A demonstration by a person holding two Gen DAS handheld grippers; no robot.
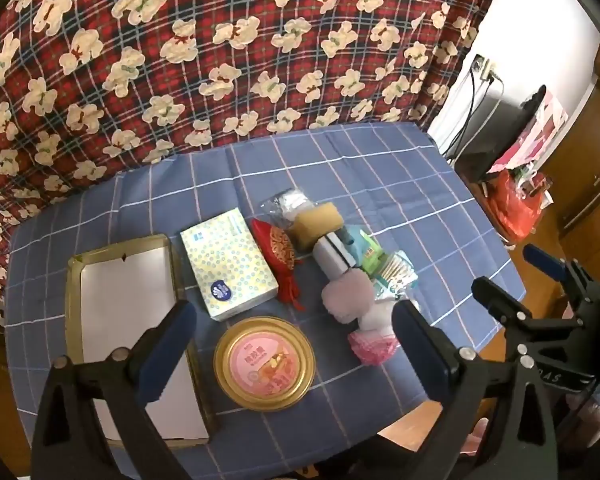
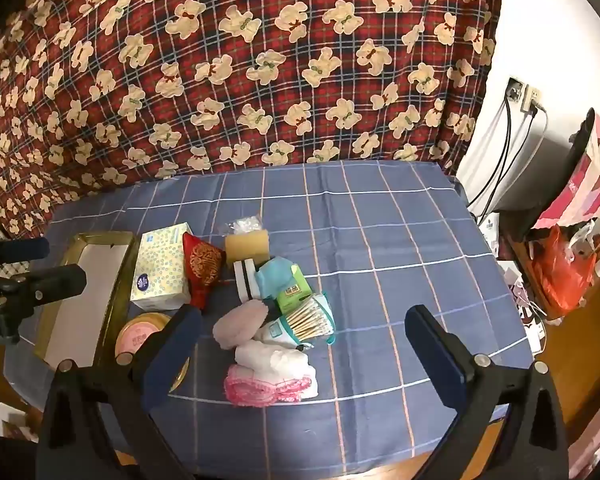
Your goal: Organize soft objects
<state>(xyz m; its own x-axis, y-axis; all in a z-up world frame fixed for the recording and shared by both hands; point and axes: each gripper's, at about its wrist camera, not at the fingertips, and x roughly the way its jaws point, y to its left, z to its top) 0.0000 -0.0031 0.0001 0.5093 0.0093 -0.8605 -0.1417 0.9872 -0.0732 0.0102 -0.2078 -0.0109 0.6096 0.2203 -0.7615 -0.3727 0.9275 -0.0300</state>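
Soft things (image 2: 272,372) lie in a heap in the middle of the tabletop (image 2: 400,248), close together so I can reach them all. The tray (image 1: 74,276) waits at nine o'clock of the heap, likely where they go. My left hand-held gripper (image 1: 296,350) and right hand-held gripper (image 2: 304,356) both hang above, jaws wide apart, holding nothing, ready to pick.

Round tin (image 2: 142,334) half hidden behind left-hand finger at eight o'clock; label print (image 1: 265,364) too small to read.
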